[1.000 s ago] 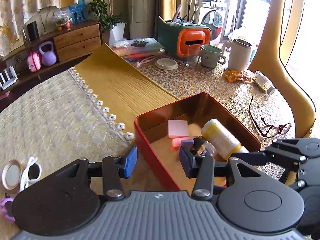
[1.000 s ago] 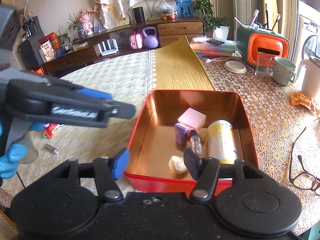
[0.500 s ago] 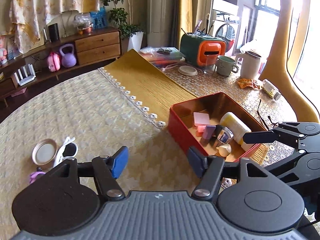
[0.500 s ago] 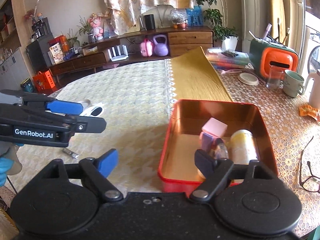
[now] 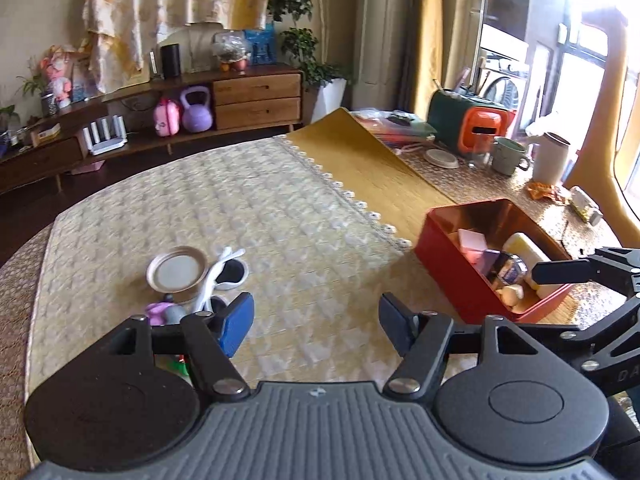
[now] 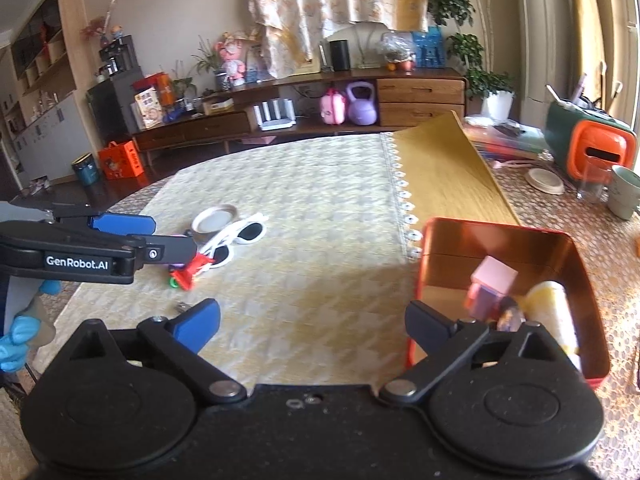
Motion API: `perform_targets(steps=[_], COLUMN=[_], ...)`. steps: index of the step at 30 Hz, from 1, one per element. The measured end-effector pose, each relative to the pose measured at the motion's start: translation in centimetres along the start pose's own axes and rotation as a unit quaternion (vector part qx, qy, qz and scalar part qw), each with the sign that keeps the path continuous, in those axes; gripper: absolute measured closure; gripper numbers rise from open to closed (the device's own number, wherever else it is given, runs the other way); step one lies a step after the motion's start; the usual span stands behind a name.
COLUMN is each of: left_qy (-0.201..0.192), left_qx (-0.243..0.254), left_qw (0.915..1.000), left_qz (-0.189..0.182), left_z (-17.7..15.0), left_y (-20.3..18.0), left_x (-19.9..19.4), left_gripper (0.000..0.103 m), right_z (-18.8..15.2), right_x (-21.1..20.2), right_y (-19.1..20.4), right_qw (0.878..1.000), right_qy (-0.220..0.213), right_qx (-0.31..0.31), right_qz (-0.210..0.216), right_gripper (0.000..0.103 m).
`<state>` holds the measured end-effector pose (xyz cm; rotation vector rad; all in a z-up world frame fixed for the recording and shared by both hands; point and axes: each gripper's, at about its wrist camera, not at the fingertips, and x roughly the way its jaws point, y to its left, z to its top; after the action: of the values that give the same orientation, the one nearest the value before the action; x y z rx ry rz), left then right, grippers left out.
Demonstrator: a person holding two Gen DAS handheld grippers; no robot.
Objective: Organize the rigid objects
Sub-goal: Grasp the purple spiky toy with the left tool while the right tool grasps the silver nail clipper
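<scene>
A red tin box sits at the right on the yellow cloth and holds a pink block, a yellow-white bottle and other small items. Loose on the cloth to the left lie white sunglasses, a round metal lid, a red toy and a small purple toy. My left gripper hovers over bare cloth between the lid and the box, its jaws opening with nothing between them. My right gripper hangs just left of the box, its jaws also opening and empty.
A green and orange case, a glass, a mug and a white jug stand at the back right. A small metal piece lies near the front left. A low sideboard runs behind the table.
Both grippers have drawn back and to the left, away from the red box, and their jaws have widened. The loose items on the left have come into view.
</scene>
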<state>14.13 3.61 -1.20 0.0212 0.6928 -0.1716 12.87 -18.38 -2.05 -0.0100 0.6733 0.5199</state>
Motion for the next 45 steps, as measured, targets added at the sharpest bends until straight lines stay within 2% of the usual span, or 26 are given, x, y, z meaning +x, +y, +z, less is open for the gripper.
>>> perform_targets(steps=[5,7,9,24,33,45], left_qy=[0.005,0.006,0.004,0.018,0.035,0.051], left_qx=[-0.018,-0.028,-0.038,-0.1,-0.133,-0.19], left_qw=[0.9995,0.999,0.9984,0.9913,0.9865,0.9783], left_qz=[0.023,0.035,0.042,0.084,0.089,0.066], left_z=[-1.1,-1.4,-1.8,-3.3,-3.6,-3.5], left_y=[2.5,3.5,4.4,9.9,12.4,14.7], left_x=[0.1,0.2,0.2,2.6,5.6,8.8], left_gripper=[0.031,0.025,0.024,0.023,0.023,0.023], right_z=[0.0,0.0,-0.1,-0.4,-0.5,-0.5], right_x=[1.1,1.6,2.1,6.0,8.4,11.6], right_y=[1.6,2.3,3.0,7.6,9.5,10.5], right_qw=[1.0,0.999,0.999,0.986,0.973,0.967], right_qy=[0.011,0.015,0.019,0.067,0.093,0.116], right_qx=[-0.013,-0.021,-0.028,-0.125,-0.178,-0.188], right_qz=[0.017,0.026,0.035,0.087,0.112,0.129], right_gripper=[0.002,0.002,0.002,0.004,0.008,0.023])
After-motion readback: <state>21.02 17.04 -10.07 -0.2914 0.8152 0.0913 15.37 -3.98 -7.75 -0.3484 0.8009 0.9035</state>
